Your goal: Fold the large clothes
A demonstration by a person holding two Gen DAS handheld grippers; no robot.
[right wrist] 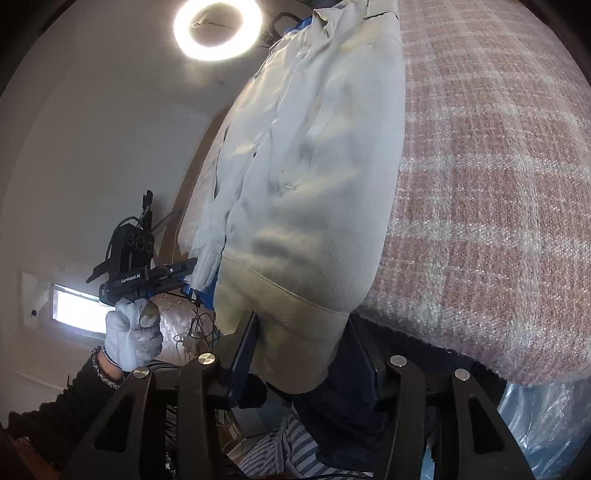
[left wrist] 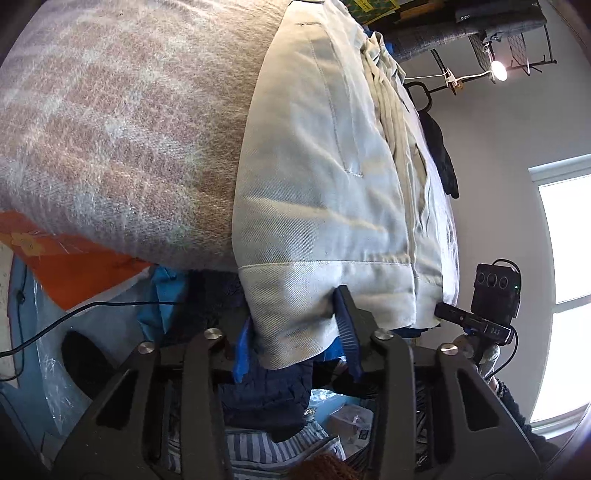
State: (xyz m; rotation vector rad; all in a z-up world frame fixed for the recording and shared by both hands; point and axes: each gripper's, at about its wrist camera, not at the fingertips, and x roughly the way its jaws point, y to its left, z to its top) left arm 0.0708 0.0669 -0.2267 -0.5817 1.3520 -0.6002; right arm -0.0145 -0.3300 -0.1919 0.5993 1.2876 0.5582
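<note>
A pale grey-green jacket (left wrist: 325,177) lies on a pink plaid blanket (left wrist: 110,129), its hem band toward me. My left gripper (left wrist: 295,325) is shut on one corner of the hem band, fabric bunched between the blue pads. In the right wrist view the same jacket (right wrist: 314,184) fills the middle, and my right gripper (right wrist: 303,339) is shut on the other hem corner. The left gripper also shows in the right wrist view (right wrist: 188,280), clamped on the hem edge, held by a gloved hand (right wrist: 133,332). The right gripper shows in the left wrist view (left wrist: 443,314).
The plaid blanket (right wrist: 498,203) covers the bed. Dark and striped clothes (left wrist: 266,424) lie below the bed edge, with an orange cloth (left wrist: 74,266) and a black cable (left wrist: 92,310) at the left. A ring light (right wrist: 218,27) and a window (left wrist: 569,258) are behind.
</note>
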